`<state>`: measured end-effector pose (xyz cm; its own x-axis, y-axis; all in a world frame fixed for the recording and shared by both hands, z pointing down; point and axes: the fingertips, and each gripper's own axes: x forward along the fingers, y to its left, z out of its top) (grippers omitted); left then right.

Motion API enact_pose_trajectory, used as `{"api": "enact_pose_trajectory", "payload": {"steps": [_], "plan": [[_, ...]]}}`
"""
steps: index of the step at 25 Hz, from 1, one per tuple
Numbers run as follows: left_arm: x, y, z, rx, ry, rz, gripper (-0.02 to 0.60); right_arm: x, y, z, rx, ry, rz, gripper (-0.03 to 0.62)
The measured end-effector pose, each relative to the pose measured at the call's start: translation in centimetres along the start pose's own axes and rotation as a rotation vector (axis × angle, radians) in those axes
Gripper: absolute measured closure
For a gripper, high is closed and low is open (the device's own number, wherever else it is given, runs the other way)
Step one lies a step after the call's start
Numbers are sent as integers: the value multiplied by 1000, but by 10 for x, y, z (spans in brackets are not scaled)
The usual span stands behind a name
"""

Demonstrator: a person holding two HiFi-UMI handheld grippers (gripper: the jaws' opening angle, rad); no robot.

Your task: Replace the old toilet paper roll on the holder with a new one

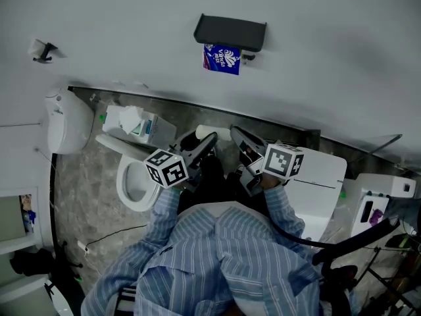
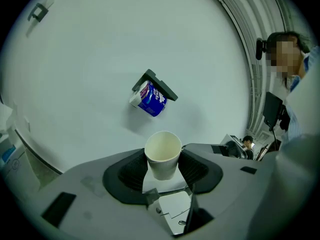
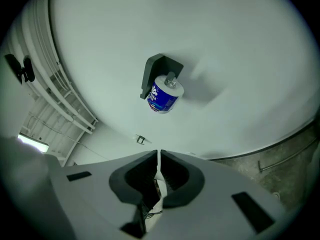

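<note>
Toilet paper roll (image 1: pixel 222 59), in a blue wrapper, is sitting on the dark holder (image 1: pixel 230 31) on the wall, ahead of and above both tongs and well apart from them. Left tongs (image 2: pixel 163 160) are gripping a white tube (image 2: pixel 163 153), with the pads pressing on both its sides and its open end showing in the left gripper view. Right tongs (image 3: pixel 158 160) are sitting closed, pads together, holding nothing. Both tongs are pointing at the wall, side by side, and the roll is showing roughly dead ahead in both gripper views. Toilet (image 1: pixel 135 183) is sitting below and left of the left tongs. Tissue box (image 1: pixel 135 124) is sitting just beyond it, near the wall. Person's striped sleeves (image 1: pixel 164 209) are showing behind the tongs.
</note>
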<state>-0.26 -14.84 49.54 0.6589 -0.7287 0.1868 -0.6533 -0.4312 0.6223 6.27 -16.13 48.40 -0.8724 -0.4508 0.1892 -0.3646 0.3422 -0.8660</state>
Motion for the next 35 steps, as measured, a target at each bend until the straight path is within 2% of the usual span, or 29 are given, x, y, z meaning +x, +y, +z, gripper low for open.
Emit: {"api": "enact_pose_trajectory", "payload": {"steps": [8, 13, 18, 25, 35], "plan": [[-1, -18, 0, 178, 60, 10, 391, -8, -3, -8, -25, -11, -41, 571], [-9, -25, 1, 226, 73, -35, 391, -6, 6, -11, -80, -43, -91, 571], [-48, -19, 0, 285, 85, -49, 391, 9, 28, -39, -110, -58, -130, 571], [-130, -1, -10, 260, 67, -64, 391, 35, 63, -106, -145, -48, -188, 571], [-239, 13, -51, 220, 101, -135, 391, 35, 98, -218, -100, -99, -289, 571]]}}
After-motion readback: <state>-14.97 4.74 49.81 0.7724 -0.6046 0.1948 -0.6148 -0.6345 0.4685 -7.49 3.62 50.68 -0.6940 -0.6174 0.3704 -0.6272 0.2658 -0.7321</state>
